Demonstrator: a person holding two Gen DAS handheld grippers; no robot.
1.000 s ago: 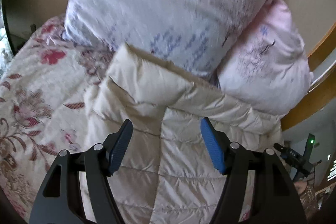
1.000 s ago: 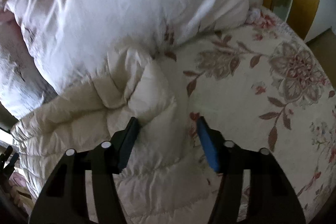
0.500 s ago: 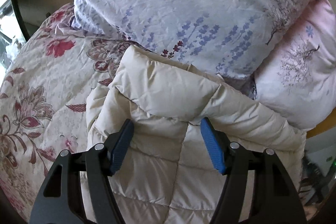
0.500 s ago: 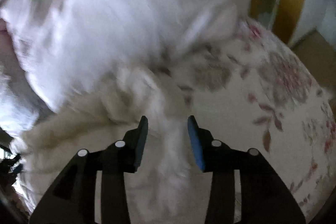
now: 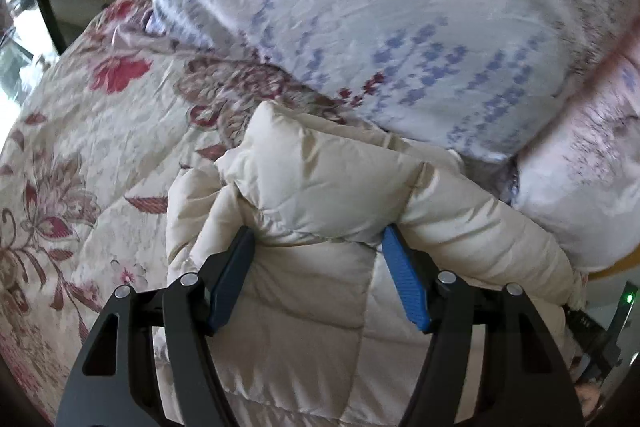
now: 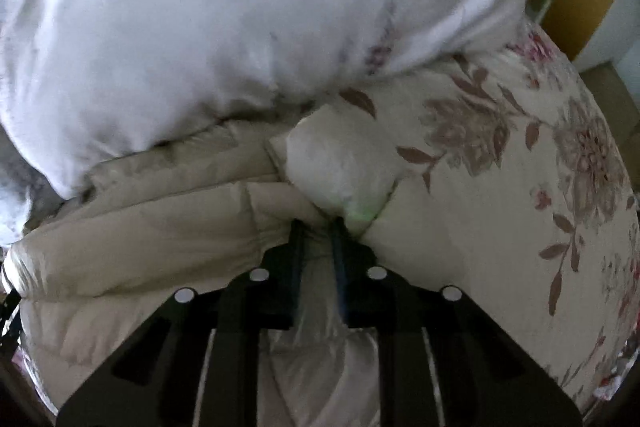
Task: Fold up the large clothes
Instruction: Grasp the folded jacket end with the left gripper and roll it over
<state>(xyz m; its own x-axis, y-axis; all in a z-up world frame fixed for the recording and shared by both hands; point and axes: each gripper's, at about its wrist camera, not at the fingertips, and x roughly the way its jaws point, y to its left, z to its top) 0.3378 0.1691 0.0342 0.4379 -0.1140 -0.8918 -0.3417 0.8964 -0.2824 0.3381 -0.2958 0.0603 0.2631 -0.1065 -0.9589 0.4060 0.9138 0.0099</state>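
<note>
The right tongs (image 6: 318, 227) are closing, their pads pinching a fold of the cream puffer jacket (image 6: 160, 219); a puffed corner of it bulges just ahead of the tips. The left tongs (image 5: 318, 239) stand released and wide, their blue pads (image 5: 404, 283) straddling a folded-over section of the same jacket (image 5: 320, 179) without clamping it. The jacket lies on the bed, on a flowered bedspread (image 5: 80, 131) that spreads to the left of the left tongs and to the right of the right ones. Beyond the jacket, touching its far edge, sits a pale pillow (image 5: 380, 19) with blue sprigs, with a pink pillow (image 5: 592, 163) beside it.
</note>
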